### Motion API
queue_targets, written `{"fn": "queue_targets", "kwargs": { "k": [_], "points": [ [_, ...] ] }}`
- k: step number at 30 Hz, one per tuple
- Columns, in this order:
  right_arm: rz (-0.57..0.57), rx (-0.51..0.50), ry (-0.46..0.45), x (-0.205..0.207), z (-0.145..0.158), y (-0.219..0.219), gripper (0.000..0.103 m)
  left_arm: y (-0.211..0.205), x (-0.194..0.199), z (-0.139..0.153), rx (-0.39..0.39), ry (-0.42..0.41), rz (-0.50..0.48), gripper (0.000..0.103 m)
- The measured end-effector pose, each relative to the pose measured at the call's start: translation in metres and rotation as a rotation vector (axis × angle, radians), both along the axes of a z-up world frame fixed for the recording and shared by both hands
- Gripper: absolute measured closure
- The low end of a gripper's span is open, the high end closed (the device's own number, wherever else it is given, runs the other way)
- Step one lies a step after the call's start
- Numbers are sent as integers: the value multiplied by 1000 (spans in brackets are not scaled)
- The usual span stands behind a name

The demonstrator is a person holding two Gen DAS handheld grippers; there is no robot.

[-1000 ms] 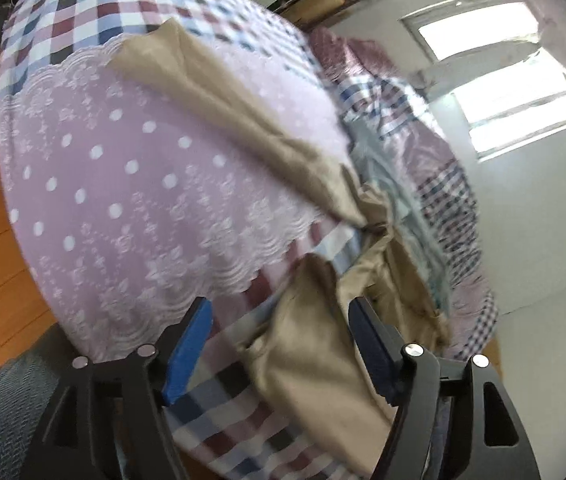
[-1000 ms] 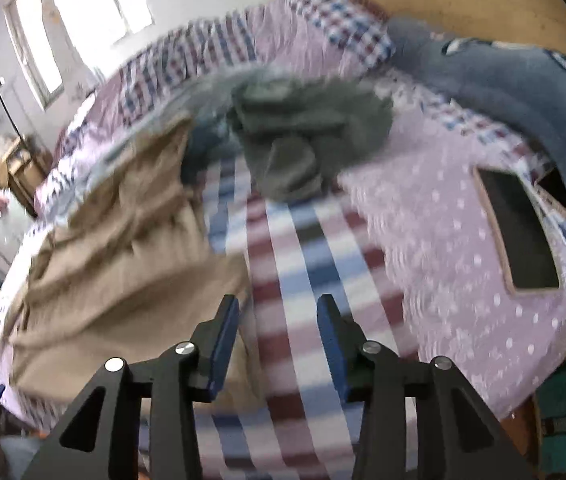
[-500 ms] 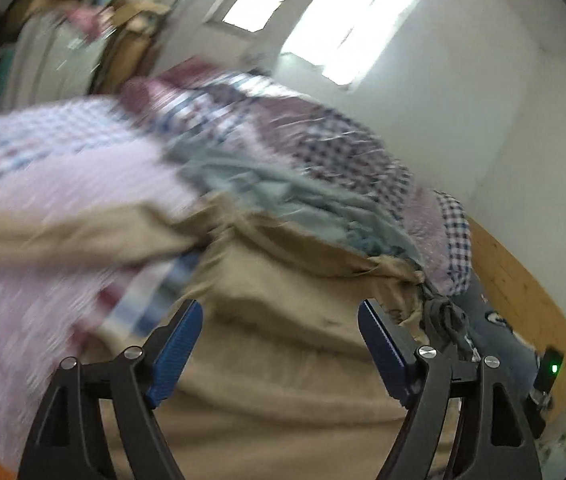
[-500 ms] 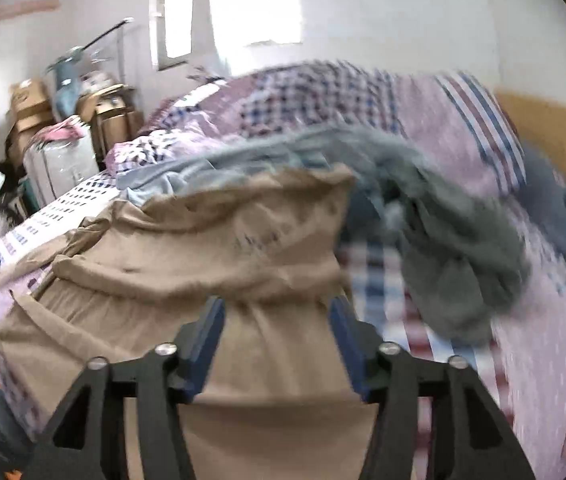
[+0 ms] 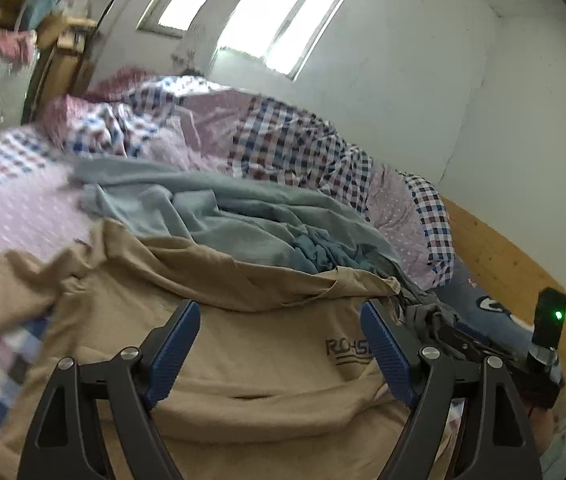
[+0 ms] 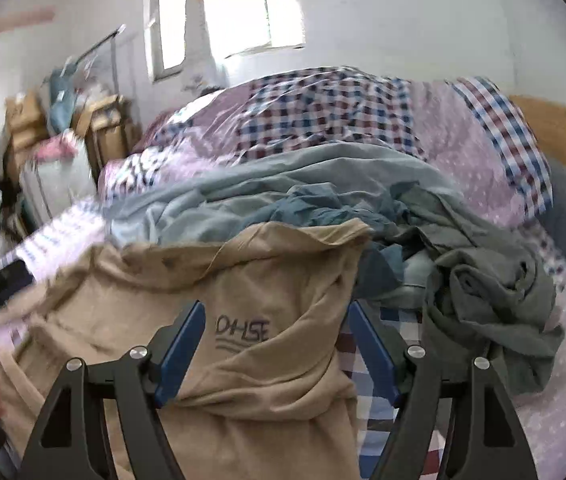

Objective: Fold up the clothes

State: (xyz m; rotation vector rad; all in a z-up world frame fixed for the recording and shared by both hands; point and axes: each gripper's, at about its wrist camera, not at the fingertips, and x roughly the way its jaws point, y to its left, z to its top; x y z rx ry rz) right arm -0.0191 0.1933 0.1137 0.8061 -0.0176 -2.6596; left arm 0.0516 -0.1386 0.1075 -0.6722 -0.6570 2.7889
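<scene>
Tan shirt (image 5: 267,360) between spread left fingers (image 5: 173,350)

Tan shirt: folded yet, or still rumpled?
Still rumpled: the tan shirt lies creased and bunched on the bed, one edge flopped over, no neat fold.

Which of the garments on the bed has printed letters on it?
The tan shirt, nearest both grippers; the light blue garment and grey-green garment behind show none.
</scene>
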Motion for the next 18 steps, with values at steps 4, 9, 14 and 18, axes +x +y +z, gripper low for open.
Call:
{"fn": "queue_targets", "kwargs": {
  "k": [4,9,14,18],
  "points": [
    [25,-2,-29,-10,-9,-1,25,15,-19,-4,-7,-4,-30,17],
    [87,10,-98,-19,-29,-14,61,22,-36,-25,58,-74,-89,17],
    [251,50,-163,-21,-45,-51,64,11,-41,-33,59,-109,-78,17],
    [314,88,-211,-19,-61,-81,64,-12,-37,-36,123,-118,-13,17]
  ]
}}
